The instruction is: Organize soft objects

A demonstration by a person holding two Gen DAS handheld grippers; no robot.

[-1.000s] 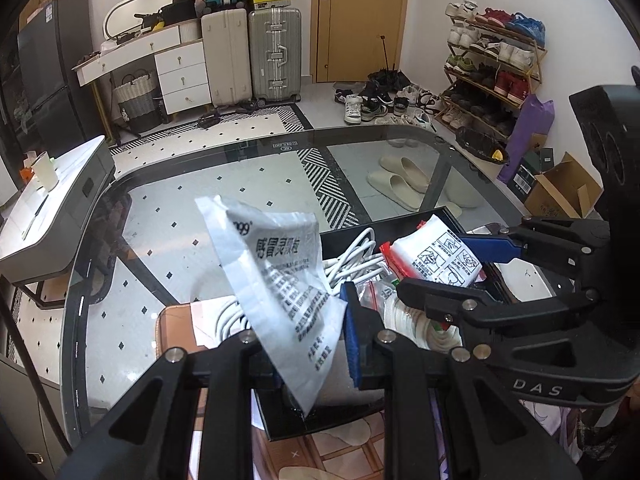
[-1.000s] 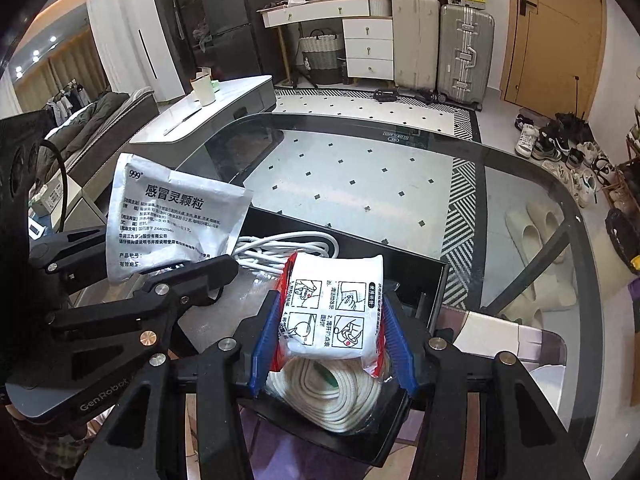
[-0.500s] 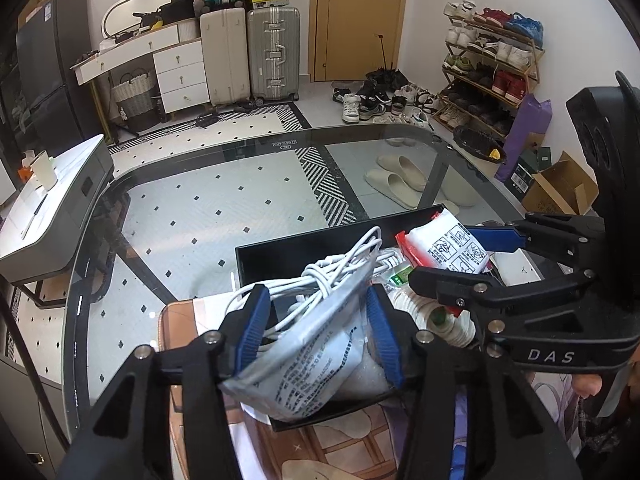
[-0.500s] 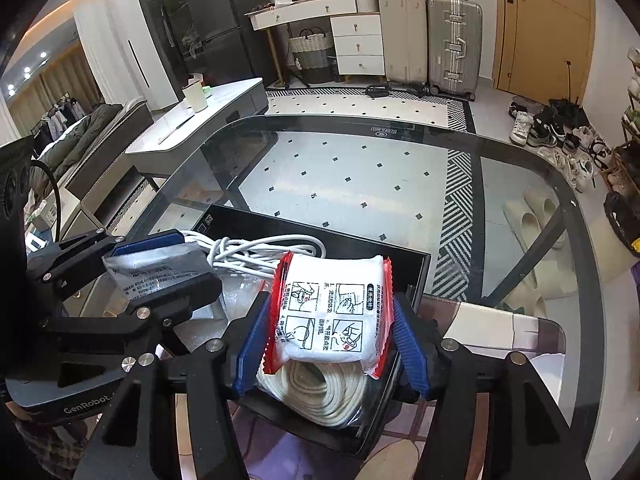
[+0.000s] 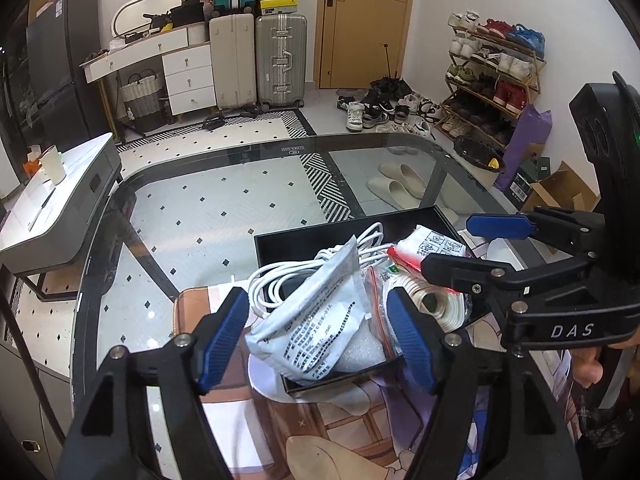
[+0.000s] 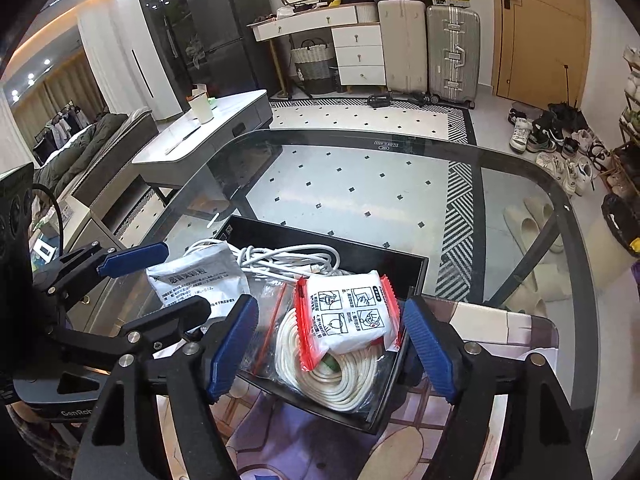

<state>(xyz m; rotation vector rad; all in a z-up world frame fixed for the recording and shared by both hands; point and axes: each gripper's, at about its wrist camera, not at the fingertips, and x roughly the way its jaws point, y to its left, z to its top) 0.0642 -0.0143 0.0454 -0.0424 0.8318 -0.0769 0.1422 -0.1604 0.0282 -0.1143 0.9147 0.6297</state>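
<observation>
Both claws had just been opening and gripped nothing: the left claw (image 5: 316, 332) straddled one grey sachet (image 5: 316, 320), pads clear of it, and the right claw (image 6: 332, 344) flanked one red-edged white packet (image 6: 348, 314). Both packs lay in the single black tray (image 6: 376, 256) on the glass bench (image 6: 360, 176), over one white cable (image 6: 288, 260) at twelve o'clock and one cream rope coil (image 6: 336, 376) at six.
</observation>
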